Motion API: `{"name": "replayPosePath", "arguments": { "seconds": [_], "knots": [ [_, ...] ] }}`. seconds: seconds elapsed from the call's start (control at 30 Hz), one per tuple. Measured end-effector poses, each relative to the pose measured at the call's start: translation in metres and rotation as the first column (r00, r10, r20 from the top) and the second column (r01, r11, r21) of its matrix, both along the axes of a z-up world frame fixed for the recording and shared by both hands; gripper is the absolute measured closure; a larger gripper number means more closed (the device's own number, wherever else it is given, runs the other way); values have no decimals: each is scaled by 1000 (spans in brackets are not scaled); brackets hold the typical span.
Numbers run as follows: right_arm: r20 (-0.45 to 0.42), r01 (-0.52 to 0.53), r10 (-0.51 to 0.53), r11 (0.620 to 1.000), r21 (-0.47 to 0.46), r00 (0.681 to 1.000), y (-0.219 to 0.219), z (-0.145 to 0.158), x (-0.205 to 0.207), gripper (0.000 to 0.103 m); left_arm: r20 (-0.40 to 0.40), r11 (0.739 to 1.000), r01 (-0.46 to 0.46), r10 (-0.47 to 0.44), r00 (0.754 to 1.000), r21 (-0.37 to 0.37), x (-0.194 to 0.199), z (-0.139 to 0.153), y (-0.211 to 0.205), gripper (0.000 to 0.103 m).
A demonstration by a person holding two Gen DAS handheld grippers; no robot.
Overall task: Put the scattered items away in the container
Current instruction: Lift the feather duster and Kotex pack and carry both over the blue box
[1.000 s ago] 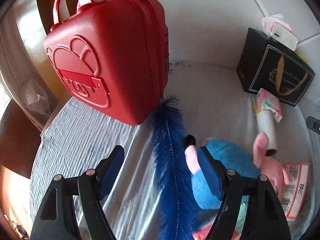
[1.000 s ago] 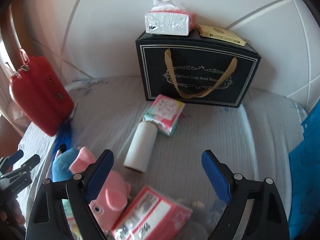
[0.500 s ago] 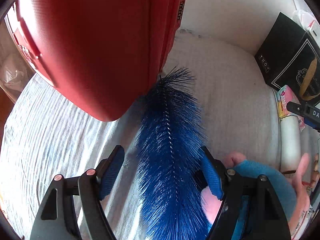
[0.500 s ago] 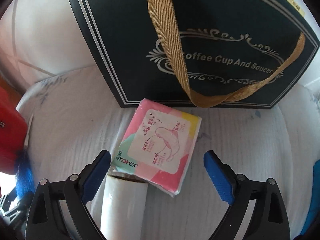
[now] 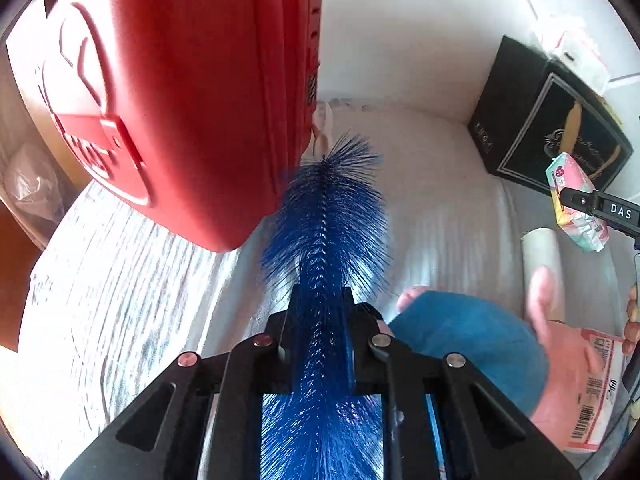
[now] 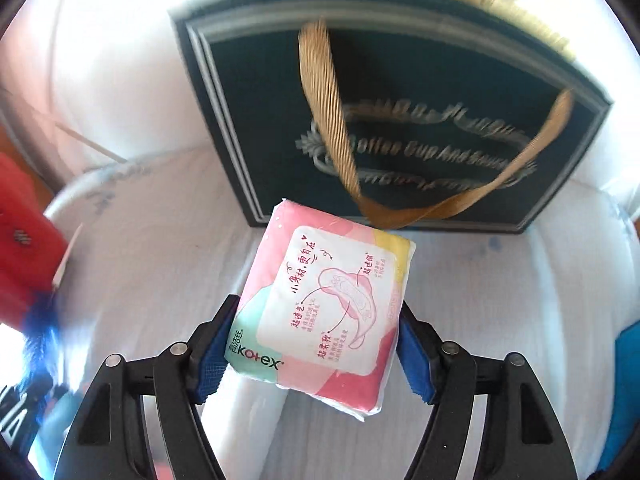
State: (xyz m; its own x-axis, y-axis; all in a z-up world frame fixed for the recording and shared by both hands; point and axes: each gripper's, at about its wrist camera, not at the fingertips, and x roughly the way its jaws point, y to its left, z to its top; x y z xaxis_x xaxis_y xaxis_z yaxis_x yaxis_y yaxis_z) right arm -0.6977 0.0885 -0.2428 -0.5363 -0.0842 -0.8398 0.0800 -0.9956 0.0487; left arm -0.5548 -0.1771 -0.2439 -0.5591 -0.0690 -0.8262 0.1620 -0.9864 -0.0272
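**Two grasps in hand: blue brush and Kotex pack**

Left gripper [image 5: 320, 312] pressed together on the blue bristle brush [image 5: 326, 216], bristles squashed between the pads, wire spine running straight up the middle. Brush tip near the lower edge of the red hard-shell case [image 5: 180, 92], which stands upright on the white ribbed cloth [image 5: 120, 280].

Right gripper [image 6: 310, 344] closing on the pink Kotex pack [image 6: 332, 300]; both blue pads [image 6: 210, 360] at the pack's sides, pack tilted and seemingly off the cloth. Black "Coffee Cup And Saucer" gift bag [image 6: 400, 92] directly behind.

Container not confirmed: red case looks shut, gift bag top not visible.

For a clean step:
- Brush probably held by bristles only, so likely to slip or swing; lift slowly, keep spine vertical, clear the case edge before moving sideways.
- Soft pack: squeeze until firm, no further; crushing likely.

Still lying around: blue-and-pink plush toy [image 5: 472, 344], white roll [image 5: 540, 252].
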Motion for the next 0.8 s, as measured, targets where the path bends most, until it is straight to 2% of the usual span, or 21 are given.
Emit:
{"name": "replayPosePath", "arguments": {
  "seconds": [0.07, 0.2, 0.33, 0.47, 0.8],
  "knots": [
    [-43, -18, 17, 1000, -16, 999, 0, 20, 16, 31, -47, 999, 22, -23, 999, -28, 9, 20, 6, 87],
    [-111, -63, 59, 997, -37, 992, -6, 58, 52, 31, -98, 999, 48, -50, 994, -24, 27, 53, 21, 87],
    [-143, -103, 94, 993, -54, 985, -21, 89, 83, 31, -136, 997, 68, -71, 988, -27, 41, 87, 35, 87],
    [-177, -119, 110, 992, -47, 978, -23, 117, 120, 31, -171, 996, 87, -92, 981, -35, 72, 118, 53, 87],
    [-246, -126, 118, 992, -17, 962, -12, 180, 226, 31, -230, 981, 189, -191, 954, -32, 148, 169, 101, 87]
  ]
}}
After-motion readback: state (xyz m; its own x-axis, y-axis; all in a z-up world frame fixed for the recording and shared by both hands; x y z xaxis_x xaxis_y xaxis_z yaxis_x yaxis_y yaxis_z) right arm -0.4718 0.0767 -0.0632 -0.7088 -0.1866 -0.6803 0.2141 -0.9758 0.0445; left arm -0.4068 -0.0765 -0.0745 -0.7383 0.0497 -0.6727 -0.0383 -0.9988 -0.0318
